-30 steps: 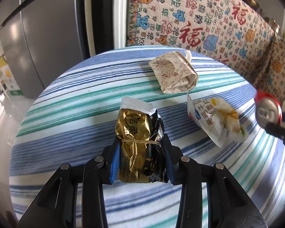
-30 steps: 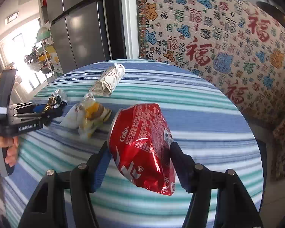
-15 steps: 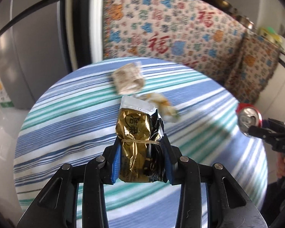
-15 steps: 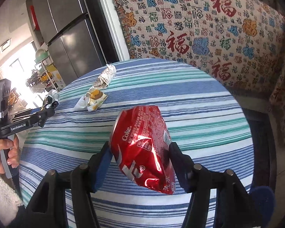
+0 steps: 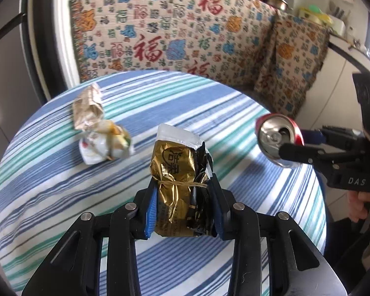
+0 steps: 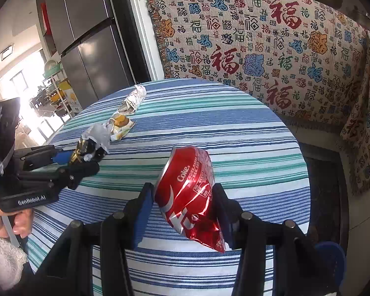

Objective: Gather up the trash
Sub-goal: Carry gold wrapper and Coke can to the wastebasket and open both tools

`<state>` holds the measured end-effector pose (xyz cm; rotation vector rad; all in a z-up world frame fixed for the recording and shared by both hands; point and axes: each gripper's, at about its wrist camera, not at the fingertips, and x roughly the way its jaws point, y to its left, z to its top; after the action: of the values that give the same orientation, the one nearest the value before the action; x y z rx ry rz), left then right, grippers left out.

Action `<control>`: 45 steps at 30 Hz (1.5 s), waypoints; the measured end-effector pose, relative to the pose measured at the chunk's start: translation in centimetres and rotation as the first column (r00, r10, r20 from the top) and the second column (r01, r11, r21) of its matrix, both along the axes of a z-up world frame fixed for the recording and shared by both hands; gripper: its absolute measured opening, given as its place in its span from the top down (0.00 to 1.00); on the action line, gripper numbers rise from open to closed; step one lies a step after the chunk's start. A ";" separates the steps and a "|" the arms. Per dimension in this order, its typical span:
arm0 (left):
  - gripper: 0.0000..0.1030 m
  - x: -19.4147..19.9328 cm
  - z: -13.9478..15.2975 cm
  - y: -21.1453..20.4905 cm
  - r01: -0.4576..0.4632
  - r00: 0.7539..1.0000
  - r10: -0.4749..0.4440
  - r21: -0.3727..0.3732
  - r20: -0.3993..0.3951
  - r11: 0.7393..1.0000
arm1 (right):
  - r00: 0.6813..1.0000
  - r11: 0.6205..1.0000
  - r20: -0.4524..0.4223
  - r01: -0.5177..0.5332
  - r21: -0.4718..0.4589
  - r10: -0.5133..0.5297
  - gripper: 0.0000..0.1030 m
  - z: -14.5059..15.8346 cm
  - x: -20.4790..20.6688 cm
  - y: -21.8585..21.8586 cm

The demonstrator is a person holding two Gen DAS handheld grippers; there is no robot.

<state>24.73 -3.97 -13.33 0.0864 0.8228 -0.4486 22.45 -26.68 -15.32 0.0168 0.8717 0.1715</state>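
Note:
My left gripper (image 5: 183,207) is shut on a gold and black foil packet (image 5: 181,187) tied with a rubber band, held above the striped round table (image 5: 49,197). My right gripper (image 6: 182,202) is shut on a crushed red Coke can (image 6: 188,194), held above the table's near right part. The can (image 5: 277,139) also shows in the left wrist view, at the right. The packet (image 6: 86,148) shows in the right wrist view, at the left. A white snack wrapper (image 5: 106,145) and a beige paper wrapper (image 5: 87,109) lie on the table's far left.
A patterned blanket (image 5: 185,37) covers furniture behind the table. A grey fridge (image 6: 86,37) stands at the back left. A blue round object (image 6: 330,259) sits on the floor beyond the table's right edge. A dark rug (image 6: 323,185) lies between table and blanket.
Both grippers have pulled back from the table and risen, each keeping its item. The two wrappers on the table now lie farther away and to the left.

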 end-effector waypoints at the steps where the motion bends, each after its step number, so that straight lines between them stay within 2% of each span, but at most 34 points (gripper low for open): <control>1: 0.64 -0.1 -0.1 -0.3 0.005 1.000 -0.005 0.004 0.000 1.000 | 1.000 1.000 -0.001 -0.005 -0.009 0.005 0.52 0.0 0.0 0.0; 10: 0.64 -0.5 -0.7 -1.1 0.012 1.000 -0.011 0.013 -0.005 1.000 | 1.000 1.000 0.011 0.012 -0.010 -0.011 0.52 0.4 -0.8 -0.4; 26: 0.64 -0.9 -0.2 -1.9 0.009 0.999 -0.012 0.062 0.039 0.998 | 1.000 1.000 0.015 0.024 -0.015 -0.024 0.52 0.8 -1.7 -0.9; 30: 0.64 -1.6 0.2 -2.5 0.027 0.999 -0.028 0.034 0.033 0.999 | 0.999 0.999 0.025 0.046 -0.010 -0.046 0.52 2.0 -2.8 -2.4; 34: 0.64 -3.4 1.4 -6.1 0.126 0.992 -0.125 -0.023 0.014 0.992 | 0.993 0.994 0.045 0.106 -0.034 -0.105 0.52 4.4 -5.2 -6.1; 37: 0.64 -4.8 2.3 -10.6 0.221 0.975 -0.223 -0.087 -0.005 0.971 | 0.977 0.976 0.027 0.214 -0.045 -0.213 0.52 5.4 -7.9 -11.1; 41: 0.64 -6.0 2.4 -18.3 0.344 0.935 -0.352 -0.138 -0.033 0.929 | 0.921 0.923 -0.063 0.382 -0.042 -0.384 0.52 4.3 -11.5 -19.5; 45: 0.64 -6.9 1.4 -25.9 0.426 0.893 -0.445 -0.188 -0.073 0.885 | 0.864 0.872 -0.137 0.490 0.006 -0.485 0.52 2.4 -14.1 -25.3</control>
<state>17.86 -29.91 -11.93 0.0906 0.8757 -0.9566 8.36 -51.97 -12.88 0.2891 0.9695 -0.2932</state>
